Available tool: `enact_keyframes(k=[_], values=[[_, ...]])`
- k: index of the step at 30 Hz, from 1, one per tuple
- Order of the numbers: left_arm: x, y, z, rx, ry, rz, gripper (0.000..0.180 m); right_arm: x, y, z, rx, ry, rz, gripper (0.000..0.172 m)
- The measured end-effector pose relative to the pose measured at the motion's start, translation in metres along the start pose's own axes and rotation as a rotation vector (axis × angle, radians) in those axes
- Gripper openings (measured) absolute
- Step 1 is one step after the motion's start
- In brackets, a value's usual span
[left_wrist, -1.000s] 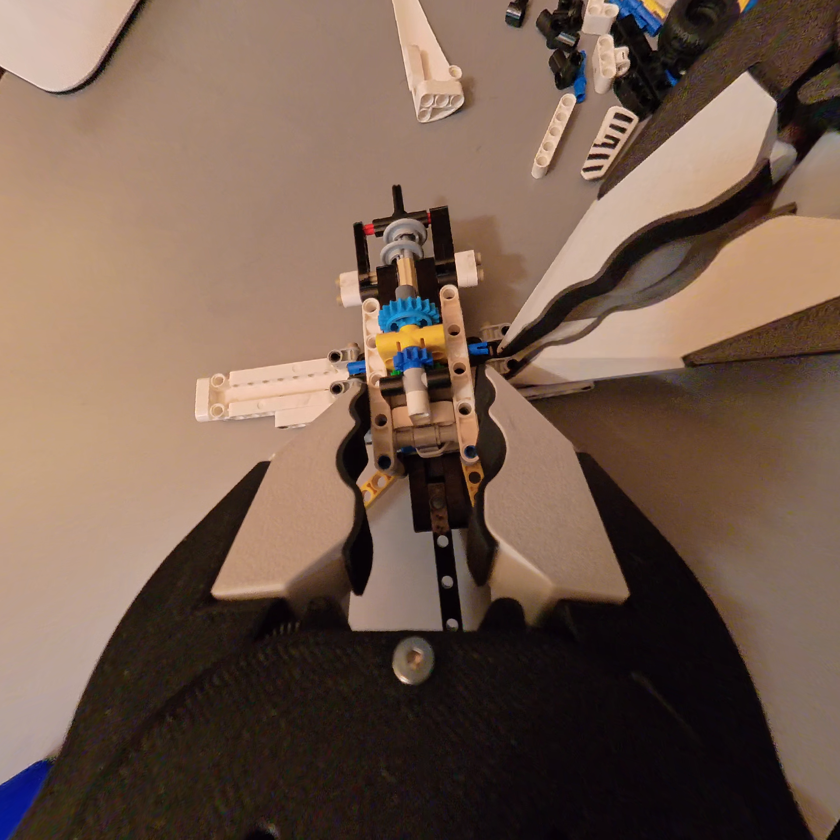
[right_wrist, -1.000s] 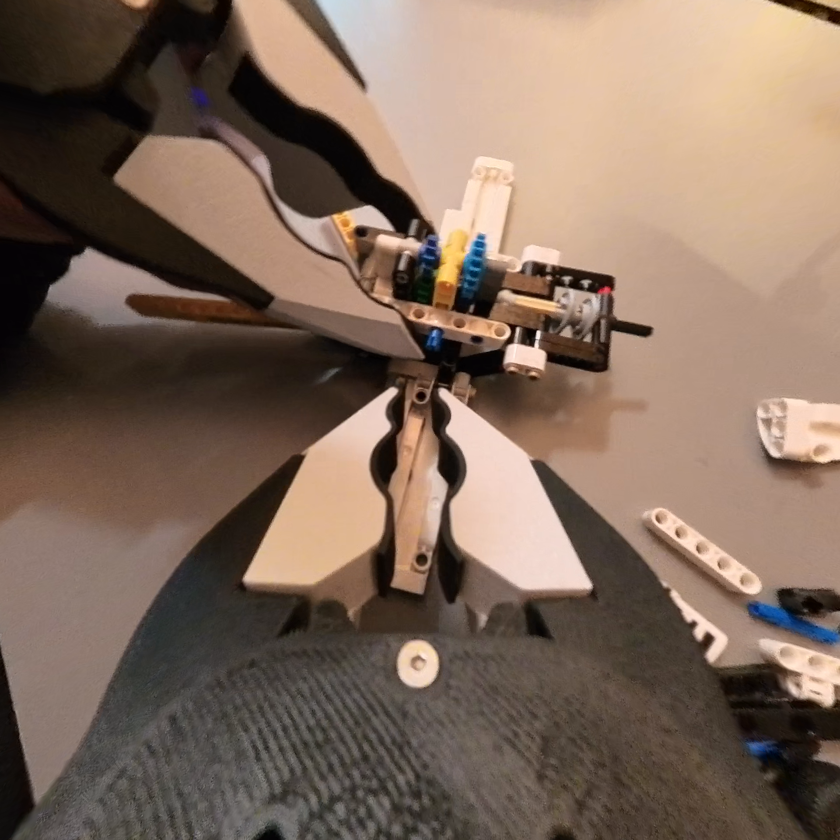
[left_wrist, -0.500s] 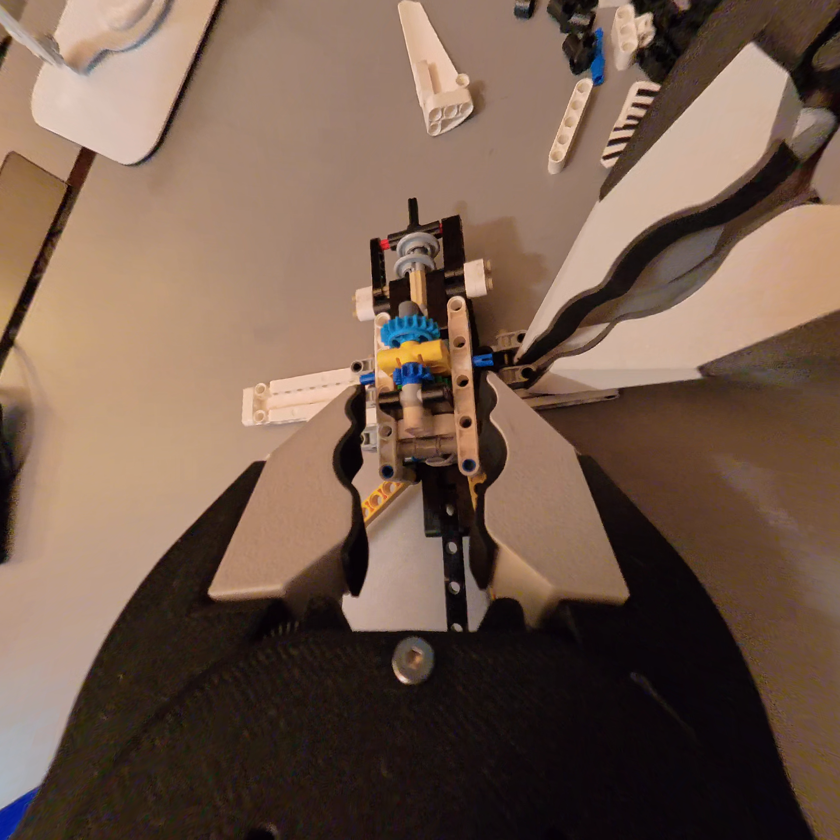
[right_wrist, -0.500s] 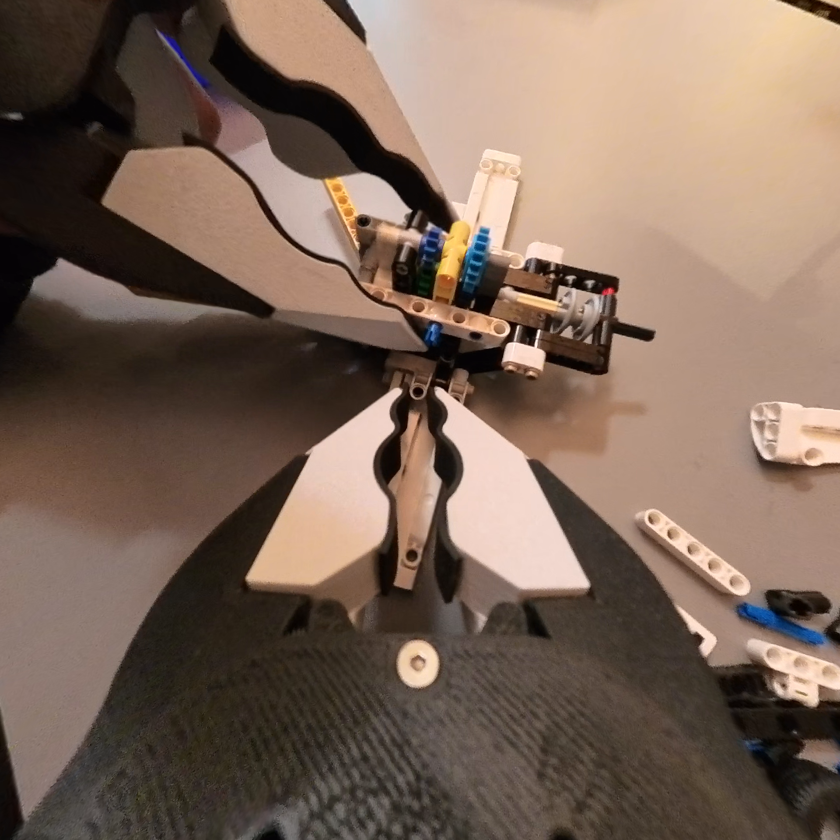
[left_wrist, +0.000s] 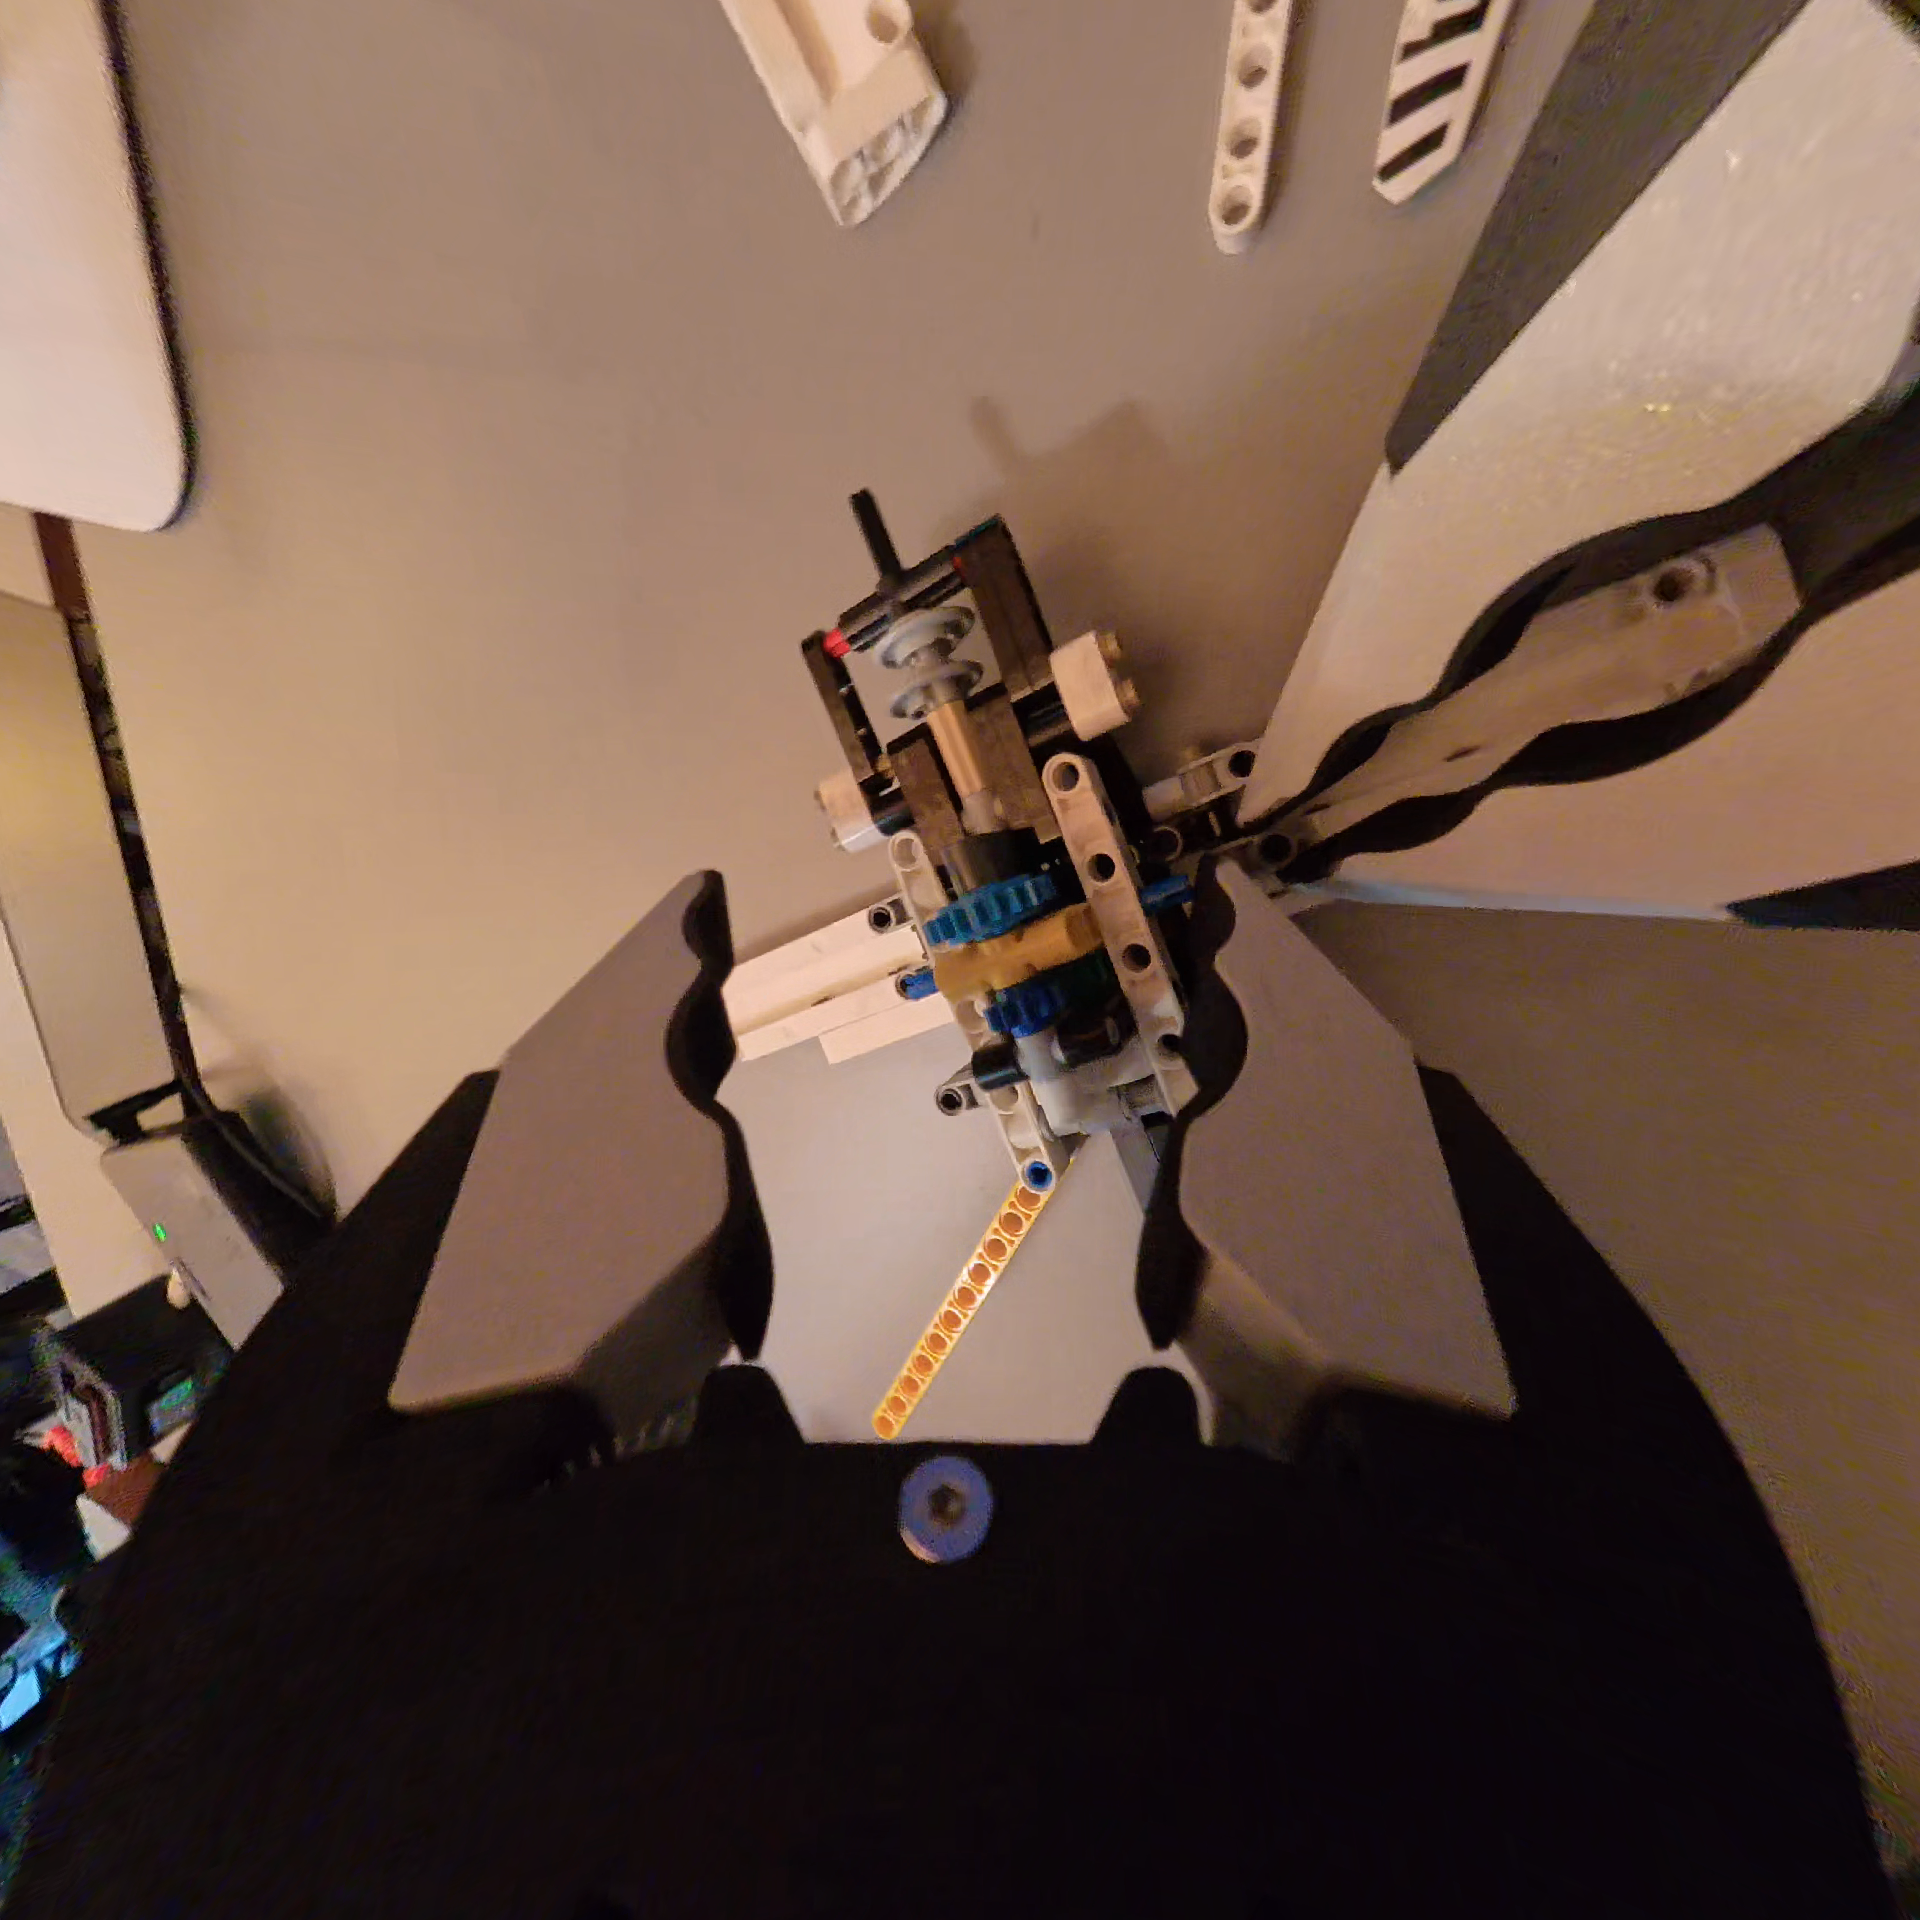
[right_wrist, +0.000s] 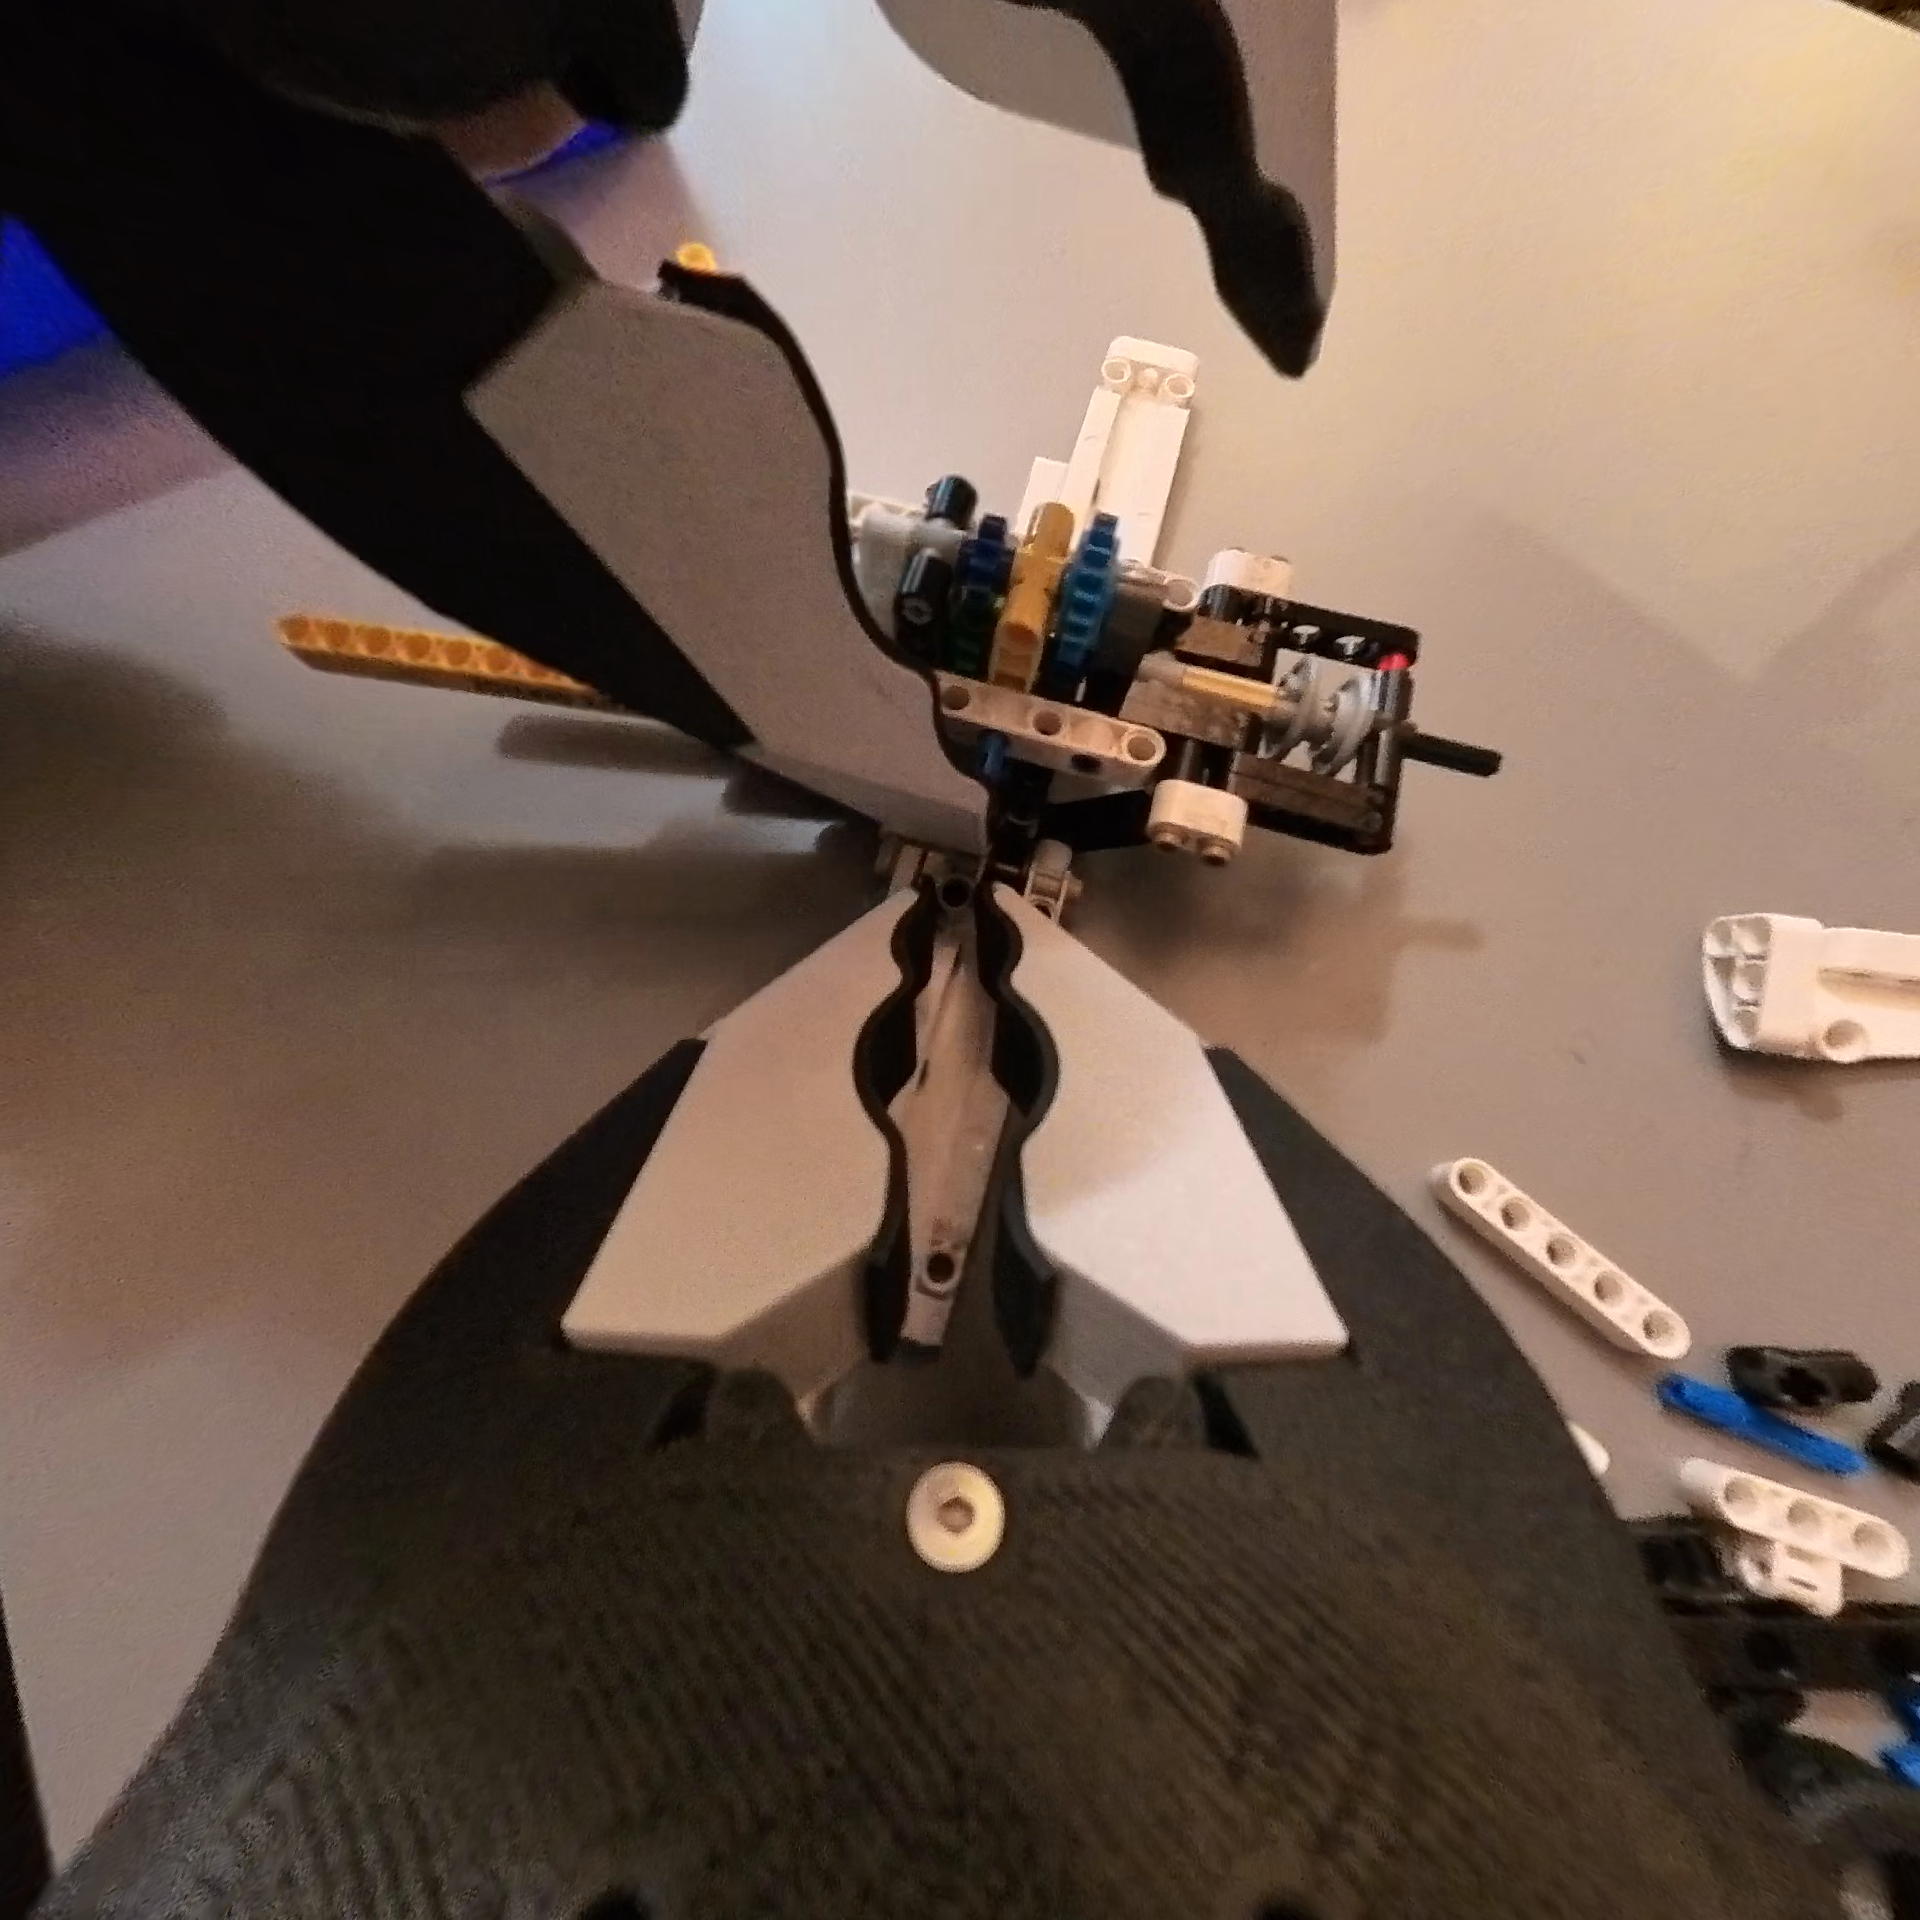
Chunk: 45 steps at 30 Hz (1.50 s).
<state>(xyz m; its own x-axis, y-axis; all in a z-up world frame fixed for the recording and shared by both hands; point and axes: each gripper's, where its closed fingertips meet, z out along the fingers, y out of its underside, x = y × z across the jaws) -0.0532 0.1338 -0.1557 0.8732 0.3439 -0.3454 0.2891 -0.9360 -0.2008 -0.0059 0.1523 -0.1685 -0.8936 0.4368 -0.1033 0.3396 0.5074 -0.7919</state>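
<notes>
A small building-brick gear model (left_wrist: 997, 831) with blue gears, a yellow hub and white side beams rests on the grey table (left_wrist: 520, 520). A long yellow beam (left_wrist: 966, 1299) sticks out of its near end. My left gripper (left_wrist: 961, 894) is open wide around the model. Its left finger (left_wrist: 613, 1091) stands apart from the model, and its right finger (left_wrist: 1309, 1091) lies close beside a white side beam. My right gripper (right_wrist: 961, 904) is shut on a flat grey piece (right_wrist: 951, 1122) at the model's (right_wrist: 1091, 665) side. It also shows in the left wrist view (left_wrist: 1257, 831).
Loose pieces lie beyond the model: a white panel (left_wrist: 842, 94), a white beam (left_wrist: 1252, 114) and a striped piece (left_wrist: 1434, 94). In the right wrist view a white beam (right_wrist: 1558, 1257), a blue pin (right_wrist: 1756, 1423) and several mixed parts (right_wrist: 1787, 1538) lie at the right. A white flat object (left_wrist: 83, 260) is far left. From either gripper's tips it is about 15 cm to the blue pin (right_wrist: 1756, 1423).
My left gripper has opened and let go of the model; its left finger has swung well clear. My right gripper stays shut on the grey piece at the model's side.
</notes>
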Motion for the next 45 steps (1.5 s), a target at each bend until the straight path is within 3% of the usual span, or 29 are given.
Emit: enact_keyframes(k=[5, 11, 14, 18, 45], values=[[0.012, -0.003, 0.003, 0.025, 0.078, 0.003, 0.056, 0.005, 0.0, 0.0, 0.001, 0.02, -0.006, 0.005], [0.008, -0.002, 0.005, 0.069, 0.057, 0.016, 0.055, 0.007, -0.003, 0.002, 0.0, 0.039, -0.041, 0.006], [0.003, 0.0, 0.006, 0.067, 0.049, 0.0, 0.055, 0.006, -0.006, 0.006, 0.001, 0.027, -0.009, 0.014], [0.001, 0.002, 0.006, 0.078, 0.039, -0.019, 0.054, 0.012, -0.008, 0.01, -0.005, 0.059, 0.005, 0.005], [0.001, 0.002, 0.004, 0.124, 0.041, -0.044, 0.049, 0.005, -0.008, 0.014, -0.021, -0.003, -0.232, 0.005]])
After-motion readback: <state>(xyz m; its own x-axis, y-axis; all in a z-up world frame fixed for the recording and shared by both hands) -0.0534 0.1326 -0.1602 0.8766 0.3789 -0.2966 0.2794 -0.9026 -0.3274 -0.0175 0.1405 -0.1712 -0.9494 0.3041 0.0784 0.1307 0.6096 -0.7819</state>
